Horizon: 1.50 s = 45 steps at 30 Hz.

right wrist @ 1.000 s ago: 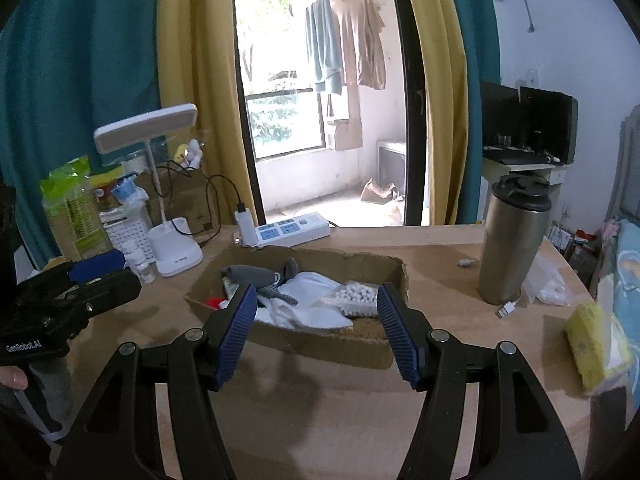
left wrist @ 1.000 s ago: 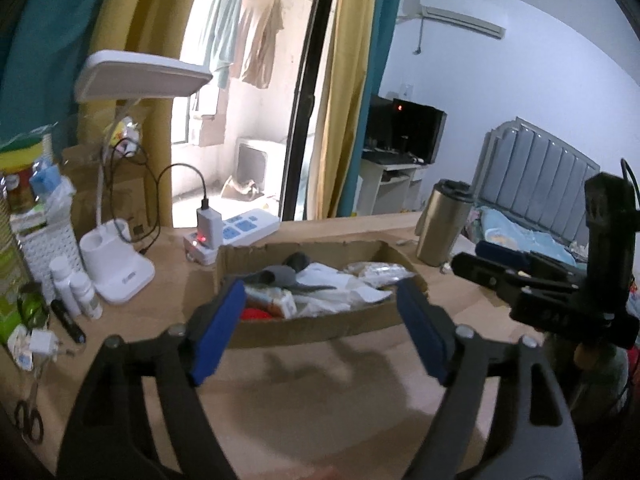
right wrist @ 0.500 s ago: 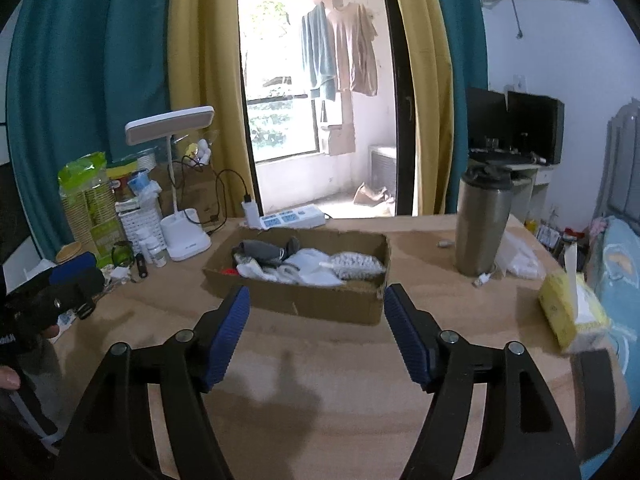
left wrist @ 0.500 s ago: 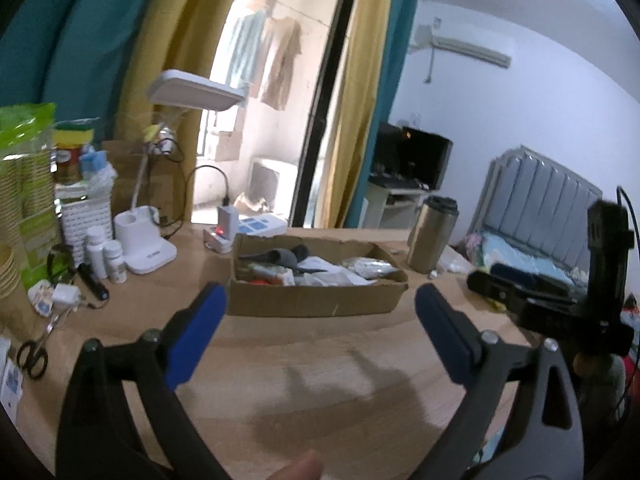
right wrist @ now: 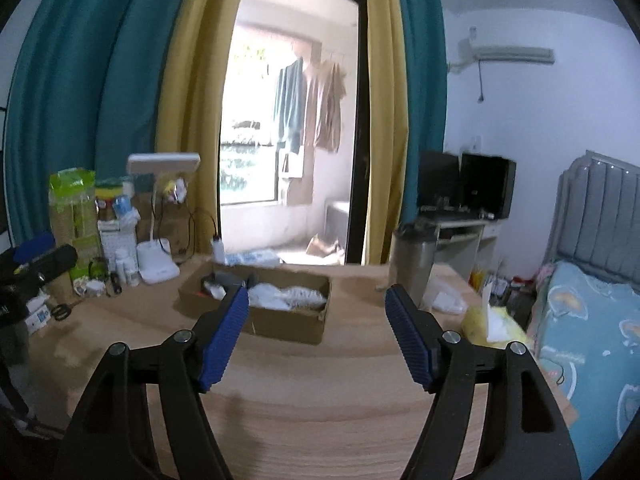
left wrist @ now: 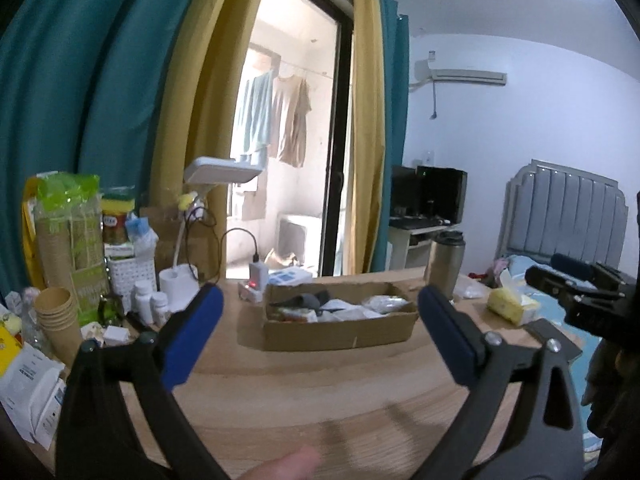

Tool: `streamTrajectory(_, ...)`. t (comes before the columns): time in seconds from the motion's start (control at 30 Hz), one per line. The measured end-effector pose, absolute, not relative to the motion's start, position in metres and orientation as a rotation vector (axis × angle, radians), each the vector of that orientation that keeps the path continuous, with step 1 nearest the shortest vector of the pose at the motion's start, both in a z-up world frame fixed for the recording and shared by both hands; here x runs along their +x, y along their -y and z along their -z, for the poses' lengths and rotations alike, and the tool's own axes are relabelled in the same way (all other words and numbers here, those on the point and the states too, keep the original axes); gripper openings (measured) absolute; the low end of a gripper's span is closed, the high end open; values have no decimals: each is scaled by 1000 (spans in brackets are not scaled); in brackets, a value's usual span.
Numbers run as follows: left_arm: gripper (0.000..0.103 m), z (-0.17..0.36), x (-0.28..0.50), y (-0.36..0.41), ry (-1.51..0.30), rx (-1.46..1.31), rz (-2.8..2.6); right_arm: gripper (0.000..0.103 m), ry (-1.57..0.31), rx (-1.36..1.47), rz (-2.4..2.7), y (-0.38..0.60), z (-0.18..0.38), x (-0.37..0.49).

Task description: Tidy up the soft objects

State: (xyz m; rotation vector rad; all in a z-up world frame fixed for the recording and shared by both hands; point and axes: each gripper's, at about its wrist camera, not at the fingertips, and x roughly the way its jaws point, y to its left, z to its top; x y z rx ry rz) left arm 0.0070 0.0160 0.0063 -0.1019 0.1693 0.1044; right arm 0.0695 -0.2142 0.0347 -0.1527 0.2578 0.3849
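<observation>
A shallow cardboard box (left wrist: 340, 334) sits on the wooden table (left wrist: 320, 400); it also shows in the right wrist view (right wrist: 280, 322). It holds soft items: a grey cloth (left wrist: 308, 300), white cloths (right wrist: 276, 294) and a speckled bag (left wrist: 384, 304). My left gripper (left wrist: 320, 320) is open and empty, well back from the box. My right gripper (right wrist: 318, 320) is open and empty, also back from the box. Each gripper shows at the edge of the other's view (left wrist: 576, 292) (right wrist: 36, 260).
A steel tumbler (left wrist: 446, 264) stands right of the box. A yellow tissue pack (right wrist: 492, 324) lies near the right edge. A desk lamp (left wrist: 180, 280), power strip (left wrist: 280, 280), bottles, paper cups (left wrist: 56, 316) and scissors (right wrist: 60, 312) crowd the left side. A bed (right wrist: 592, 320) is at right.
Both grippers have pulled back and up from the box, which now looks smaller and farther away. Both stayed open and empty.
</observation>
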Motion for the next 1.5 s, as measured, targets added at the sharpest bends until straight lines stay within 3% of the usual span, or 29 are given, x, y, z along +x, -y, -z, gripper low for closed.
streamTrajectory(0.13,99,-11,6,-14,-161,-116,-90,81,-259,-124,-430,215,-41,66)
streamTrajectory(1.5,99,-13,8,-9,-180,-146,-34,81,-284,-110,-436,218,-38,67)
